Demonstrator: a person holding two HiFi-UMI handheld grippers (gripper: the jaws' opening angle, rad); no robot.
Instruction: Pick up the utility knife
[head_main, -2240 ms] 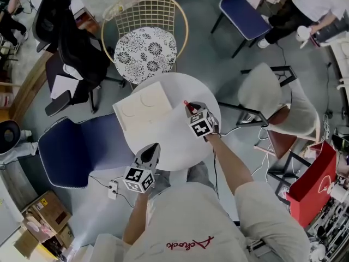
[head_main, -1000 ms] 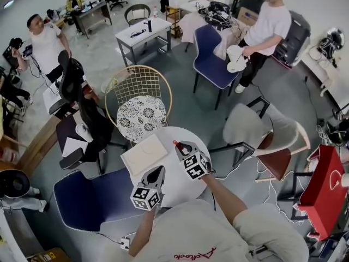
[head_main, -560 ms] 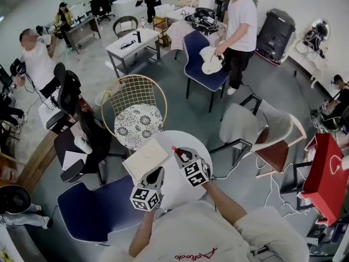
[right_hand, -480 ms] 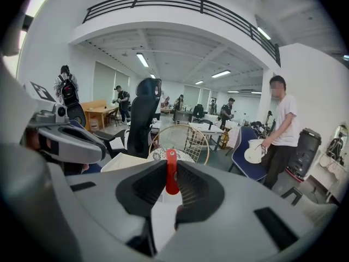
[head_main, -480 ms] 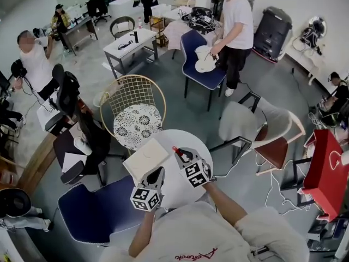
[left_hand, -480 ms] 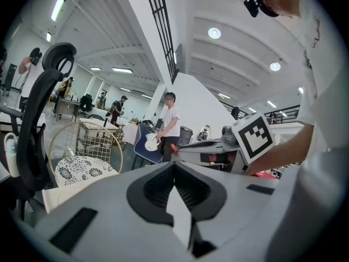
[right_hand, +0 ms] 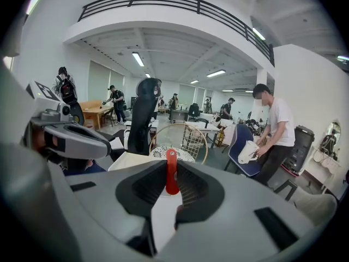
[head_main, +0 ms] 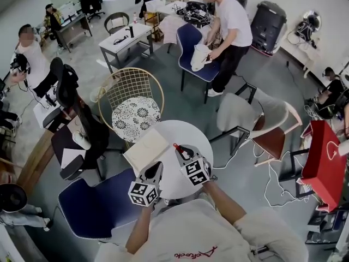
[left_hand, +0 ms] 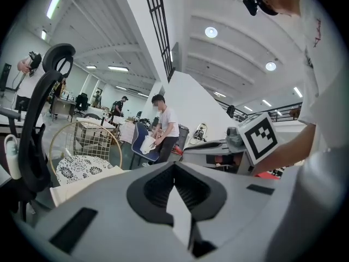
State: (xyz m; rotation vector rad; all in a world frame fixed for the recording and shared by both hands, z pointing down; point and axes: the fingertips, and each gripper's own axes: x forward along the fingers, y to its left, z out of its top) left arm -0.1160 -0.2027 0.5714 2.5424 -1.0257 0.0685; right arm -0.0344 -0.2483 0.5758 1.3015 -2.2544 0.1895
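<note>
Red utility knife (right_hand: 171,178) pinched in right tongs (right_hand: 172,164), pointing forward along them; left tongs (left_hand: 175,166) pressed together

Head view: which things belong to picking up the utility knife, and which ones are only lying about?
Belong to the job: utility knife, gripped in the right tool; round table below it.
Only lying about: white board, wire chair; the left tool is shut and empty.
</note>
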